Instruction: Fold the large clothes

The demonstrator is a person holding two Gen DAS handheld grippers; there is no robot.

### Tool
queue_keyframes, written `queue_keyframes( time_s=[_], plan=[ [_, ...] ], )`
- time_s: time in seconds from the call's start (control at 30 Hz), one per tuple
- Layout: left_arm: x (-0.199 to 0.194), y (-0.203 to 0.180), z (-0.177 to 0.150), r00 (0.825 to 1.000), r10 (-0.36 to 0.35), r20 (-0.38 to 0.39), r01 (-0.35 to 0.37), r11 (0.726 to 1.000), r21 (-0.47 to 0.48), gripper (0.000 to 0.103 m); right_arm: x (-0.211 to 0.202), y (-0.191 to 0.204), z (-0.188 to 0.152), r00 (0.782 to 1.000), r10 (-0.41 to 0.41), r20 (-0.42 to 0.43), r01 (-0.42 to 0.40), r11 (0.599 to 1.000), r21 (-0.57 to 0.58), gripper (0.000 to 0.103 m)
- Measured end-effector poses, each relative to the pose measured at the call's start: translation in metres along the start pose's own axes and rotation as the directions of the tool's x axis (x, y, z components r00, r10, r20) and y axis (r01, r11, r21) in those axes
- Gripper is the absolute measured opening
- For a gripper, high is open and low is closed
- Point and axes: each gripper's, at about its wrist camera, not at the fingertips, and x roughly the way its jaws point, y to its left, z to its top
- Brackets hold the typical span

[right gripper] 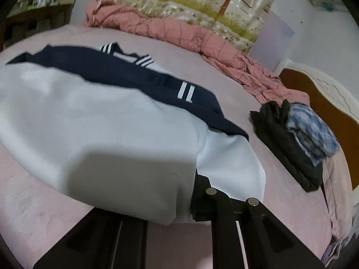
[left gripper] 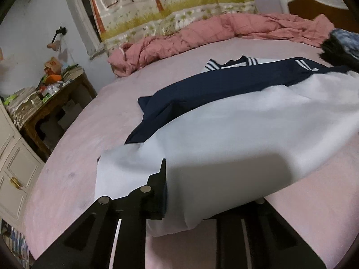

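Note:
A white garment [left gripper: 235,123] with a navy collar and sleeves [left gripper: 202,94], striped in white, lies spread on the pink bedsheet [left gripper: 89,123]. My left gripper [left gripper: 179,197] is shut on the near left part of its white hem. The cloth is lifted there and drapes over one finger, hiding it. In the right wrist view the same garment [right gripper: 89,112] fills the left and middle of the bed. My right gripper [right gripper: 179,201] is shut on the near right part of the hem, with the fabric raised and folded over its left finger.
A crumpled pink quilt [right gripper: 179,31] lies along the far side of the bed. A pile of folded dark and blue clothes [right gripper: 298,139] sits on the sheet to the right, near the wooden headboard [right gripper: 325,103]. A cluttered wooden side table [left gripper: 44,98] and a white cabinet [left gripper: 13,168] stand to the left.

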Motion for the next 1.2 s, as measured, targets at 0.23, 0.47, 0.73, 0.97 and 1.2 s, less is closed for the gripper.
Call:
queue_keyframes(
  time_s=[0.23, 0.47, 0.73, 0.97, 1.2],
  plan=[
    [-0.049, 0.004, -0.043, 0.999, -0.054, -0.006, 0.054, 0.998, -0.023, 0.021, -0.063, -0.001, -0.043, 0.998, 0.061, -0.02, -0.06, 0.998, 0.031, 0.015],
    [-0.052, -0.001, -0.072, 0.999, -0.034, -0.041, 0.03, 0.994, -0.103, 0.054, -0.069, 0.007, -0.079, 0.997, 0.061, -0.041, -0.058, 0.995, 0.085, 0.023],
    [-0.097, -0.002, -0.087, 0.989, -0.137, 0.046, 0.143, 0.976, -0.166, 0.078, -0.086, -0.002, -0.095, 0.99, 0.137, -0.036, -0.129, 0.976, 0.174, 0.043],
    [-0.096, 0.045, -0.062, 0.995, 0.012, 0.096, 0.014, 0.963, -0.268, 0.102, -0.11, -0.028, -0.098, 0.974, 0.222, 0.038, -0.224, 0.938, 0.265, 0.064],
    [-0.057, 0.088, -0.067, 0.995, 0.096, -0.017, -0.096, 0.937, -0.335, 0.102, -0.115, -0.055, -0.105, 0.948, 0.309, 0.071, -0.314, 0.884, 0.346, 0.065]
  ],
)
